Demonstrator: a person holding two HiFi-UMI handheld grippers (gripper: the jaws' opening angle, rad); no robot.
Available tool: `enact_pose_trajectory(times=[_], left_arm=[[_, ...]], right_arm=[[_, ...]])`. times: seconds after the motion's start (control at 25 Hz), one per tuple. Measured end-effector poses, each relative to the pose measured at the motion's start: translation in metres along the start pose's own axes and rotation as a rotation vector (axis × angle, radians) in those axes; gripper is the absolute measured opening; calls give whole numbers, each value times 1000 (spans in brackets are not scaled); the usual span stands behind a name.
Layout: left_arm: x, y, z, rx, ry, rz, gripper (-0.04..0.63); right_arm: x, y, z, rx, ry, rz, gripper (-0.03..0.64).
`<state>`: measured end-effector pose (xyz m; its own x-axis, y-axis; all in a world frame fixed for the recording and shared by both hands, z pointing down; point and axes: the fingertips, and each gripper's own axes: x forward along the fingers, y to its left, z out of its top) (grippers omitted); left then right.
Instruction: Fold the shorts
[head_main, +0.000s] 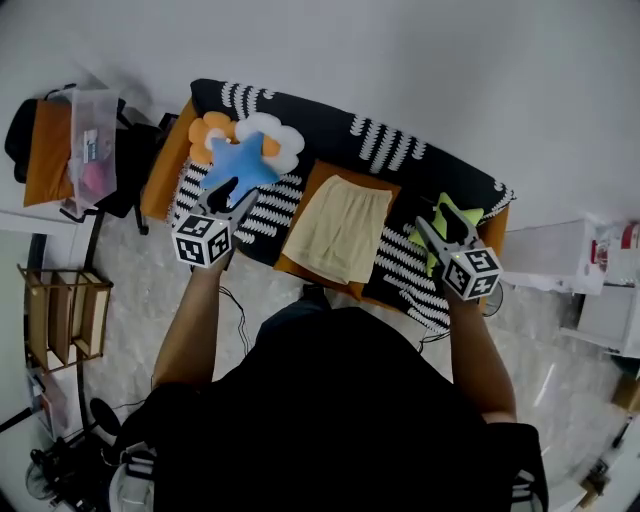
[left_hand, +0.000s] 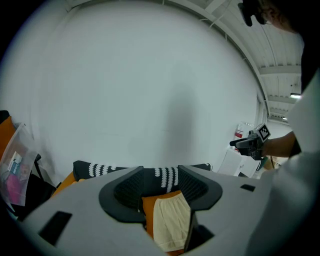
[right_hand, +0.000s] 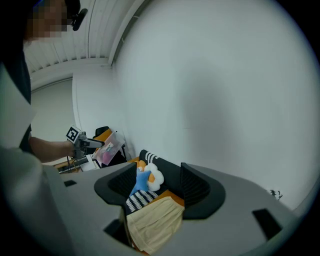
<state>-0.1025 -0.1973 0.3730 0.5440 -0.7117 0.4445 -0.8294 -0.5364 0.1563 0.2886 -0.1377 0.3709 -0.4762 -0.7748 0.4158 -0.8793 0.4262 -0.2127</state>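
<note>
Pale yellow shorts (head_main: 338, 228) lie spread flat on an orange cushion (head_main: 312, 190) in the middle of a black-and-white patterned sofa (head_main: 330, 125). My left gripper (head_main: 232, 196) hovers in the air left of the shorts, over a blue star pillow (head_main: 240, 165), jaws apart and empty. My right gripper (head_main: 432, 230) hangs to the right of the shorts, also open and empty. In the left gripper view the shorts (left_hand: 170, 220) show between the open jaws of the left gripper (left_hand: 160, 187). The right gripper view frames the shorts (right_hand: 152, 222) below the right gripper (right_hand: 159, 182).
A white cloud pillow (head_main: 275, 140) and an orange flower pillow (head_main: 210, 130) lie at the sofa's left end, a green star pillow (head_main: 455, 220) at its right. A chair with an orange garment and a plastic bag (head_main: 90, 140) stands left; a wooden rack (head_main: 60, 310) and white furniture (head_main: 560, 255) flank me.
</note>
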Motion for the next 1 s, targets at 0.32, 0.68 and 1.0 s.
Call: enact_pose_trajectory(times=[0.32, 0.68, 1.0], left_arm=[[32, 61, 2, -32, 13, -7, 233], [41, 121, -11, -70, 30, 11, 233], [30, 152, -37, -132, 49, 55, 235]], right_arm=[[70, -4, 19, -25, 42, -6, 282], [148, 4, 31, -87, 100, 28, 282], [209, 9, 34, -186, 176, 85, 282]])
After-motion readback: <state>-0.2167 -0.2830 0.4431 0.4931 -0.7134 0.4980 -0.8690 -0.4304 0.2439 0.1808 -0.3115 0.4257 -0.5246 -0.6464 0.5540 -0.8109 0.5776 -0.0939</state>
